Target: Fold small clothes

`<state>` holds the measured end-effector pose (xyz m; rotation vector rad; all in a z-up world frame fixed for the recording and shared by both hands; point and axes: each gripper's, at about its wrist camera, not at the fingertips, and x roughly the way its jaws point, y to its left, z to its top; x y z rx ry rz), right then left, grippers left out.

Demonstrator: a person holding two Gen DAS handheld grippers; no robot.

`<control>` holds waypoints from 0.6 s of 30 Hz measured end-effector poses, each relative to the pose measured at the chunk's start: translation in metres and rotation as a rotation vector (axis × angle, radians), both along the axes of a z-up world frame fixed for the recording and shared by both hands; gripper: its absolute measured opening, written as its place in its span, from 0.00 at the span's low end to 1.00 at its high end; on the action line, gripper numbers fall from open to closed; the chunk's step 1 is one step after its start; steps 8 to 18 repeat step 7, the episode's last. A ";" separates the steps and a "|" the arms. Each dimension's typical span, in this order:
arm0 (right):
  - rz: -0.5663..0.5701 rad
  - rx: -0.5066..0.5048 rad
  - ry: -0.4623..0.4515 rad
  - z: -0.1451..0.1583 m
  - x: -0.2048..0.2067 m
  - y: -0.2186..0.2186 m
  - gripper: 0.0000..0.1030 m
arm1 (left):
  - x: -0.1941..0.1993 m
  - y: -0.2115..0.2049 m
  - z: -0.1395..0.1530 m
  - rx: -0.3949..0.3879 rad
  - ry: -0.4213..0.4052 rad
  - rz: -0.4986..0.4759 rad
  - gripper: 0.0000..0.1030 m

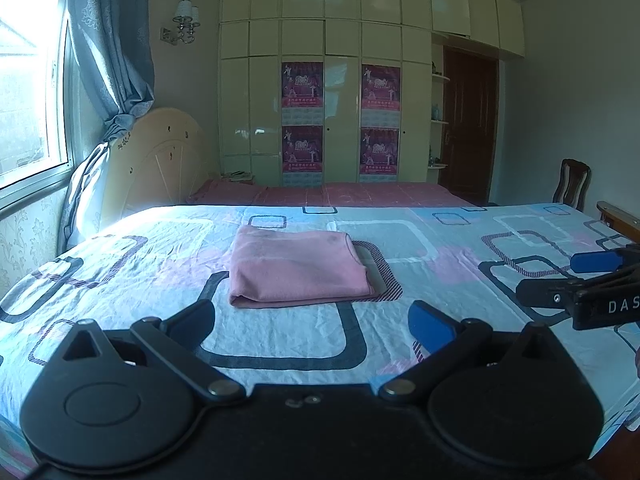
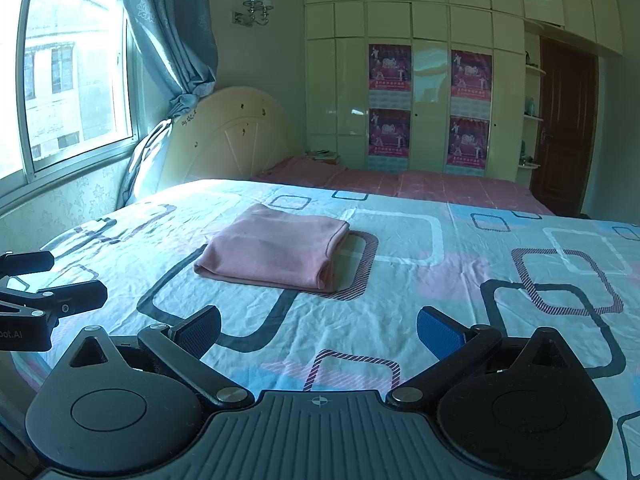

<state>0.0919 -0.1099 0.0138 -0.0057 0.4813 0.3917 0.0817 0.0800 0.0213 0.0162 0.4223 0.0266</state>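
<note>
Left wrist view: pink garment point(image 1: 296, 266) lies folded in a neat rectangle on the patterned bedsheet point(image 1: 120, 264), roughly mid-bed, a bit ahead of the left gripper point(image 1: 312, 322). Its fingers are spread wide, nothing between them, held above the sheet and short of the cloth, not touching it. Right gripper point(image 1: 560, 280) pokes in from the right edge, well apart from the garment, fingers parted too. Behind: headboard point(image 1: 160, 160), wardrobe w/ posters point(image 1: 302, 116), window point(image 1: 28, 80), chair point(image 1: 572, 184) by the door.

Right wrist view: same folded garment point(image 2: 276, 248), here ahead and slightly left of the right gripper point(image 2: 318, 330). Blue-padded fingers released, empty, hovering short of the cloth. Left gripper point(image 2: 40, 280) shows at the left edge, also apart from it, fingers parted.

My read: the fold looks done — edges stacked, layers flat, both tools backed off. So this is prob. the end of one piece, or a pause before a last tidy. If another fold is wanted, next move needs both grippers to come in low at the near edge, pinch all layers together, and lift evenly so the stack doesn't slide open. No other clothes visible to fetch.
</note>
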 end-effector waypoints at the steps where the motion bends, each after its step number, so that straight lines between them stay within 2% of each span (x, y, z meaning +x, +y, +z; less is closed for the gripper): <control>1: 0.001 0.001 0.000 0.000 0.000 0.001 1.00 | 0.000 0.000 0.000 -0.004 -0.005 -0.007 0.99; 7: 0.008 0.005 0.003 -0.001 0.004 0.001 1.00 | 0.002 -0.001 0.001 -0.027 -0.009 -0.039 0.99; 18: 0.008 0.005 0.003 -0.001 0.004 0.001 1.00 | 0.002 -0.001 0.001 -0.027 -0.009 -0.039 0.99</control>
